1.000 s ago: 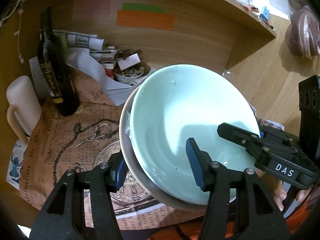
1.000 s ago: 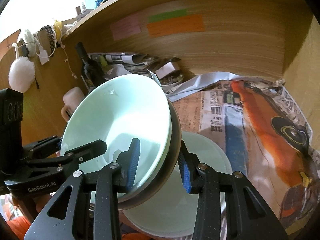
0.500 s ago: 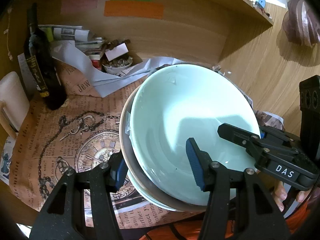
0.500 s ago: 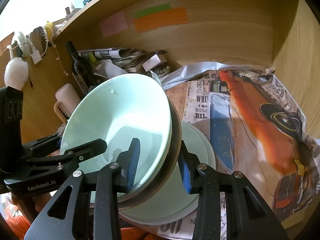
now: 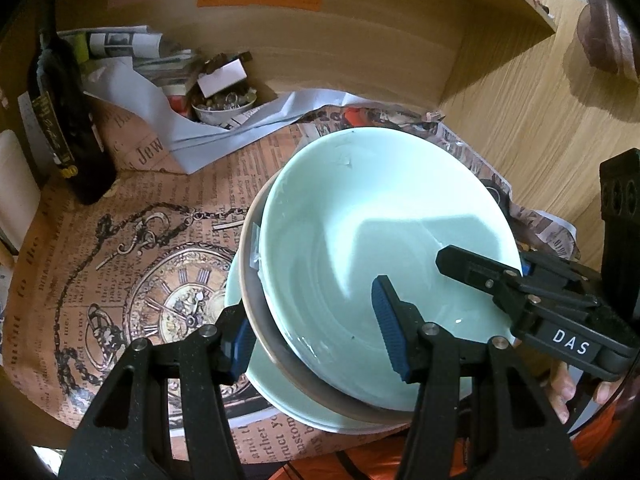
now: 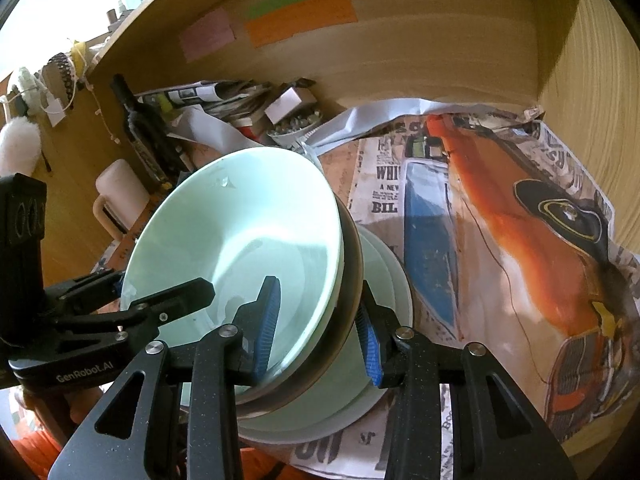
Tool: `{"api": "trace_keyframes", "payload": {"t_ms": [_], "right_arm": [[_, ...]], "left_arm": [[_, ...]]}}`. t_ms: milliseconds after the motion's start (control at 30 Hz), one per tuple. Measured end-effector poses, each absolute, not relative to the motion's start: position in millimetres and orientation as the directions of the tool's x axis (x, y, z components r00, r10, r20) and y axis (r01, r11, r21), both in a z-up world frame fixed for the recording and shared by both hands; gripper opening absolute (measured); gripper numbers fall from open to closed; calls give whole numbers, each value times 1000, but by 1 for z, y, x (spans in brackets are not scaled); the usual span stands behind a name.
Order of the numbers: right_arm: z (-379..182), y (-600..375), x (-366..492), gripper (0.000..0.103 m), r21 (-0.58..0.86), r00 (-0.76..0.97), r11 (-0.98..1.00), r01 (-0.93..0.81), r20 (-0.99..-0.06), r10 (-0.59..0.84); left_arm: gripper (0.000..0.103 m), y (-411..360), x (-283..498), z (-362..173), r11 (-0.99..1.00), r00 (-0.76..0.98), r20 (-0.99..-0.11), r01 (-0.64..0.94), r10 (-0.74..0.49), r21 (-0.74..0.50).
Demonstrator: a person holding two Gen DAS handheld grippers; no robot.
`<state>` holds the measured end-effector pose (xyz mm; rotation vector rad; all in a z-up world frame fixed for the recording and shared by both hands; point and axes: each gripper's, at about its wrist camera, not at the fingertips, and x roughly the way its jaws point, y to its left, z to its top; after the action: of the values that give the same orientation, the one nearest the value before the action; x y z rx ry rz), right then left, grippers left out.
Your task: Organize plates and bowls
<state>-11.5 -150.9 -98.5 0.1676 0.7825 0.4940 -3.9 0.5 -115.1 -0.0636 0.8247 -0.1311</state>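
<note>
Wood-panelled alcove with a bench covered in printed newspaper sheets, one with a pocket-watch print, one with an orange car print. Left tongs point steeply down, blue pads clamped across the near rim of a stack: pale green ceramic bowl nested in a brown-rimmed bowl, one pad inside, one pad outside. Right tongs grip the same stack from the opposite side, inner pad in the pale green bowl, outer pad against the brown-rimmed bowl. Both tongs closed on the stack, tilted and held over a pale green plate lying on the paper; contact between the stack and the plate cannot be told. Fingers of the person's right hand show behind the right tongs in the left view. Back-left clutter: dark glass bottle upright, cream mug with handle, small bowl of odds and ends, rolled newspapers, loose white paper sheets. Three sticky strips on the back wall: pink, green, orange. Count: two bowls held, one plate, one bottle, one mug.
</note>
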Motion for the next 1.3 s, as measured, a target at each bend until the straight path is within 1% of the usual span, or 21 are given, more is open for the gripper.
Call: {"api": "trace_keyframes", "payload": {"t_ms": [300,500,733,833,900,967,1067,1167,1200,1267,1300], "right_arm": [[-113,-150,-4,34,350,569,866,-356,-655,498],[-114,-151,-1,34,361,569,862,-355,-648,506],[-113,-147,-1,40,360,580,851,-383,-623,525],[-114,-148,-1,40,362,587,849,-386,-614,529],[-113,-148,-2,40,359,592,850,-386,-610,527],[-110,-150,-4,45,355,609,854,-380,-600,520],[-101,-154,-10,46,341,643,860,-381,-571,511],[-83,-160,-23,48,321,689,860,-397,-516,510],[-79,-162,-26,49,312,702,861,-401,-500,508],[-67,-165,-35,54,290,738,866,-407,-453,499],[-60,-167,-43,55,275,762,869,-411,-420,493]], "left_arm": [[55,0,2,-121,991,655,-745,77,-130,-105],[55,-1,4,-123,992,654,-746,76,-127,-102],[55,7,7,-128,988,651,-745,75,-149,-133],[55,4,-2,-119,998,720,-692,41,-57,-39],[55,1,-6,-114,999,740,-672,41,-36,-8],[55,0,-12,-107,999,761,-648,38,-22,10],[55,1,-21,-96,999,794,-608,15,8,32],[55,2,-34,-79,1000,839,-544,-4,20,29],[57,2,-38,-73,1000,853,-522,-10,23,27],[63,1,-50,-60,1000,886,-462,-18,25,19],[68,0,-56,-53,1000,904,-427,-27,31,16]]}}
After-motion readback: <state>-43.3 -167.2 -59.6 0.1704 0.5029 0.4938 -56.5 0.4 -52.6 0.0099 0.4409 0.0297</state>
